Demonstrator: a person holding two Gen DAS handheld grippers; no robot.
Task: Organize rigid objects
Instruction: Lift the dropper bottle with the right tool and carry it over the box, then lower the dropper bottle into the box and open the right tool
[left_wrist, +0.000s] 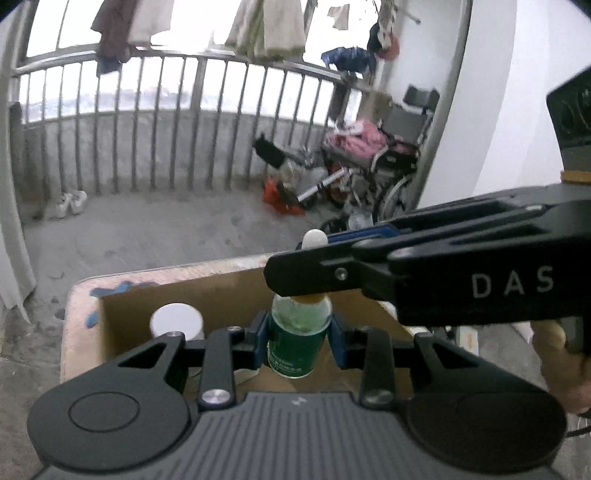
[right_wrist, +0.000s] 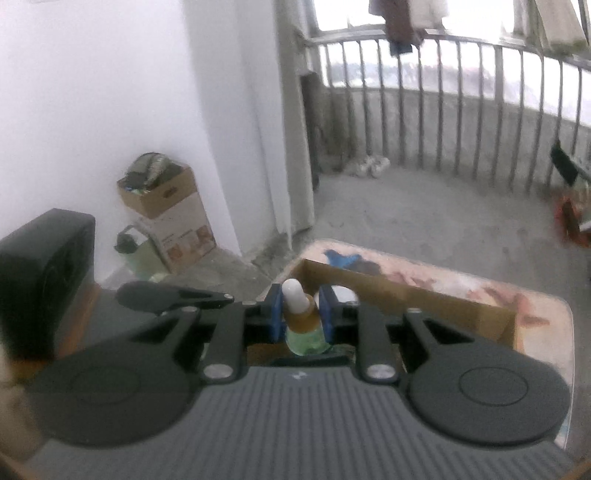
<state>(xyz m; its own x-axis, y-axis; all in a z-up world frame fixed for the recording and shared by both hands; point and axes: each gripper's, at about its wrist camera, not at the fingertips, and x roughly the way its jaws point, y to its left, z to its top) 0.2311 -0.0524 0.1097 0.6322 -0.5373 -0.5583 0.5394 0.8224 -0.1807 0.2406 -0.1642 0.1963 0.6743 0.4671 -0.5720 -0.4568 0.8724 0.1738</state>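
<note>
bottle (left_wrist: 297, 339), green-labelled with clear glass shoulders, upright between the blue pads (left_wrist: 260, 332) of the left gripper (left_wrist: 298, 338), whose jaws pinch its body. right gripper (right_wrist: 301, 314) reaches in from the right, jaws pinching the bottle's amber neck (right_wrist: 300, 315) under the white dropper bulb (right_wrist: 292, 290). bottle held above an open cardboard box (left_wrist: 221, 291); white round lid (left_wrist: 176, 319) inside the box, to the left. box rests on a worn table (left_wrist: 79, 314). beyond: concrete floor (left_wrist: 147, 229), metal railing (left_wrist: 184, 122), hanging laundry (left_wrist: 269, 29).
</note>
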